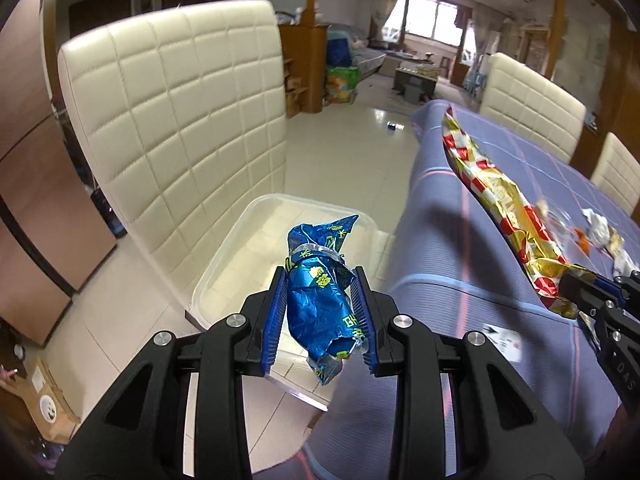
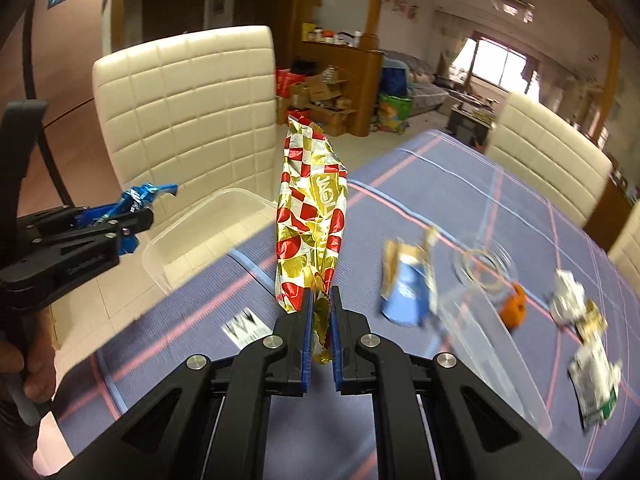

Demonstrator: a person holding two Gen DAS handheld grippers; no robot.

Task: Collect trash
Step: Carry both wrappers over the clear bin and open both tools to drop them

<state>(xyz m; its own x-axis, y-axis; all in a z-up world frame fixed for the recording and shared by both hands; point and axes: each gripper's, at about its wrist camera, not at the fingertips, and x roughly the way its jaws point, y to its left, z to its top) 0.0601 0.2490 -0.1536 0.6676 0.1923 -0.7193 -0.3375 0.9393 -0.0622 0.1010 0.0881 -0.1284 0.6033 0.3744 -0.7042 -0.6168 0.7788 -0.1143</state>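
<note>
Left hand-held gripper [image 1: 320, 312] is what I'm watching first: its blue pads are pressed against both sides of a crumpled blue wrapper [image 1: 320, 296], which stands up between them and pokes out past the tips. Directly beyond and below this hand-held gripper sits a clear plastic bin [image 1: 256, 240] on the seat of a cream quilted chair [image 1: 176, 120], so the blue wrapper hangs over the bin's near half. To the right of it I see the edge of the desk, draped in a purple cloth [image 1: 452, 240] with pink and pale blue lines. Over there my right hand-held gripper [image 2: 320, 312] has its pads nearly together, pinching the lower end of a long gold, red and white wrapper [image 2: 312, 216] that rises up and away from the tips, above the desk's left edge. Right of that hand-held gripper, more trash lies on the cloth: a blue and tan packet [image 2: 408, 280], an orange scrap [image 2: 514, 308] and white crumpled wrappers [image 2: 572, 300], all blurred. A clear plastic lid [image 2: 480, 320] rests among them. Two more cream chairs [image 2: 548, 156] stand along the desk's far side.
</note>
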